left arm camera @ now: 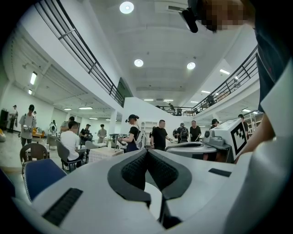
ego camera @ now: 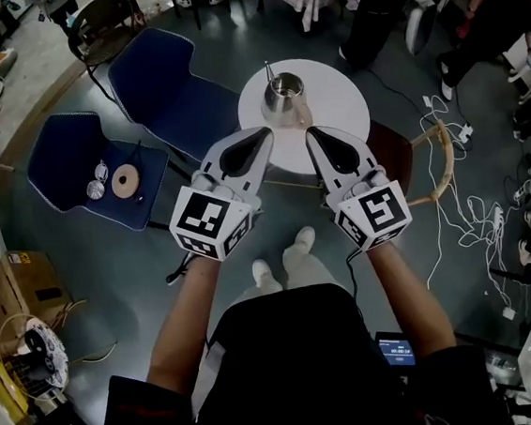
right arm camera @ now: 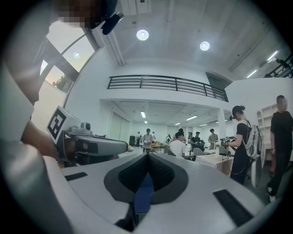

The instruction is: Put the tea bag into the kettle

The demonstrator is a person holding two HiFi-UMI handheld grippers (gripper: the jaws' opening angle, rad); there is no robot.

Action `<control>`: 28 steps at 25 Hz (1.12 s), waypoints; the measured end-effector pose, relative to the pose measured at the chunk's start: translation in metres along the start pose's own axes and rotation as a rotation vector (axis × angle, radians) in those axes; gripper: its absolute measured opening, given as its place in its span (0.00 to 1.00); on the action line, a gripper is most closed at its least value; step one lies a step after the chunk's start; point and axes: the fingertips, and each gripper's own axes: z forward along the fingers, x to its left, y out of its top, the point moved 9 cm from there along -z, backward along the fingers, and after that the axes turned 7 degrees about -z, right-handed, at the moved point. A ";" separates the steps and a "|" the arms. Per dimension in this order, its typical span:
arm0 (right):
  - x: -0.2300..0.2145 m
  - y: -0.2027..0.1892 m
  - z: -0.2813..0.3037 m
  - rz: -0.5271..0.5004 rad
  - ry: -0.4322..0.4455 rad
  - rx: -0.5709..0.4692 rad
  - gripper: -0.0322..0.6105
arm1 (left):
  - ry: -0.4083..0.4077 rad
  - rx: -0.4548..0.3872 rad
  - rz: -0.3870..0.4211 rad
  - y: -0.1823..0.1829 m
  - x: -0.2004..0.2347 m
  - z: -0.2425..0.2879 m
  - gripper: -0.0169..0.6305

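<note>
Grippers level, nothing in them

Left gripper (ego camera: 265, 133) and right gripper (ego camera: 313, 133) both pinched shut and empty, pointing out over the kettle (ego camera: 284, 96) on the round table (ego camera: 345, 118) — a resting pose, I'd say — no tea bag I can spot.

The near edge of the round white table (ego camera: 334, 105) is hidden behind the tips of the left gripper (ego camera: 265, 134) and right gripper (ego camera: 313, 135). Small round objects (ego camera: 111, 182) on the left blue chair (ego camera: 63, 148) are too small to identify. In the right gripper view, a blue strip (right arm camera: 144, 194) fills the gap behind the closed jaws. What it is cannot be told.
</note>
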 end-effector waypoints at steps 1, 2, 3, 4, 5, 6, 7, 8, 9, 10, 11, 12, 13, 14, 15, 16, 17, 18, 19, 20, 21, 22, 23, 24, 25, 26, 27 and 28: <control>0.002 0.001 -0.002 0.000 -0.001 -0.001 0.08 | -0.001 -0.002 0.001 0.001 -0.001 -0.003 0.05; 0.004 0.002 -0.003 -0.002 -0.001 -0.002 0.08 | -0.001 -0.003 0.002 0.001 -0.002 -0.005 0.05; 0.006 0.004 -0.004 -0.004 0.001 -0.002 0.08 | -0.002 -0.003 0.003 0.002 -0.002 -0.007 0.05; 0.007 0.005 -0.004 -0.007 0.003 -0.002 0.08 | -0.002 -0.003 0.004 0.003 -0.002 -0.008 0.05; 0.008 0.006 -0.005 -0.009 0.004 -0.002 0.08 | -0.002 -0.004 0.006 0.004 -0.002 -0.008 0.05; 0.009 0.006 -0.006 -0.010 0.003 -0.003 0.08 | -0.003 -0.005 0.007 0.004 -0.003 -0.008 0.05; 0.008 0.007 -0.007 -0.011 0.001 -0.004 0.08 | -0.003 -0.007 0.009 0.005 -0.004 -0.008 0.05; 0.007 0.007 -0.009 -0.012 0.001 -0.005 0.08 | -0.003 -0.008 0.011 0.006 -0.006 -0.007 0.05; 0.006 0.008 -0.010 -0.011 0.001 -0.006 0.08 | -0.003 -0.008 0.013 0.006 -0.009 -0.006 0.05; 0.004 0.008 -0.012 -0.010 0.001 -0.007 0.08 | -0.003 -0.008 0.016 0.007 -0.011 -0.005 0.05; 0.003 0.007 -0.015 -0.007 0.000 -0.008 0.08 | -0.002 -0.008 0.018 0.007 -0.013 -0.004 0.05; 0.002 0.008 -0.017 -0.003 -0.002 -0.009 0.08 | -0.001 -0.009 0.019 0.008 -0.016 -0.003 0.05; 0.001 0.008 -0.019 0.000 -0.003 -0.009 0.08 | 0.000 -0.011 0.019 0.009 -0.019 -0.003 0.05; 0.000 0.008 -0.022 0.001 -0.002 -0.010 0.08 | 0.000 -0.013 0.019 0.009 -0.022 -0.003 0.05; 0.000 0.009 -0.024 0.001 -0.001 -0.011 0.08 | 0.001 -0.014 0.021 0.010 -0.024 -0.004 0.05; -0.001 0.009 -0.025 0.001 -0.001 -0.013 0.08 | 0.002 -0.013 0.024 0.009 -0.026 -0.004 0.05; -0.002 0.010 -0.026 0.002 -0.001 -0.016 0.08 | 0.005 -0.012 0.024 0.009 -0.027 -0.004 0.05; -0.003 0.010 -0.027 0.002 0.001 -0.017 0.08 | 0.007 -0.010 0.023 0.009 -0.028 -0.004 0.05; -0.003 0.010 -0.028 0.000 0.004 -0.017 0.08 | 0.010 -0.009 0.021 0.009 -0.029 -0.003 0.05; -0.003 0.011 -0.029 -0.001 0.008 -0.016 0.08 | 0.013 -0.007 0.020 0.008 -0.031 -0.004 0.05; -0.003 0.011 -0.029 0.000 0.009 -0.017 0.08 | 0.014 -0.006 0.021 0.008 -0.032 -0.004 0.05; -0.003 0.012 -0.030 0.001 0.009 -0.017 0.08 | 0.015 -0.006 0.022 0.009 -0.033 -0.004 0.05; -0.003 0.013 -0.031 0.002 0.009 -0.019 0.08 | 0.016 -0.007 0.023 0.009 -0.034 -0.005 0.05; -0.003 0.013 -0.032 0.001 0.010 -0.020 0.08 | 0.016 -0.009 0.023 0.009 -0.035 -0.005 0.05; -0.002 0.013 -0.032 0.000 0.012 -0.021 0.08 | 0.017 -0.010 0.023 0.009 -0.035 -0.006 0.05; -0.002 0.013 -0.032 -0.001 0.014 -0.021 0.08 | 0.018 -0.010 0.023 0.009 -0.036 -0.006 0.05; -0.002 0.013 -0.033 -0.001 0.014 -0.021 0.08 | 0.019 -0.010 0.024 0.009 -0.036 -0.005 0.05; -0.002 0.012 -0.034 -0.001 0.015 -0.021 0.08 | 0.018 -0.010 0.024 0.008 -0.037 -0.004 0.05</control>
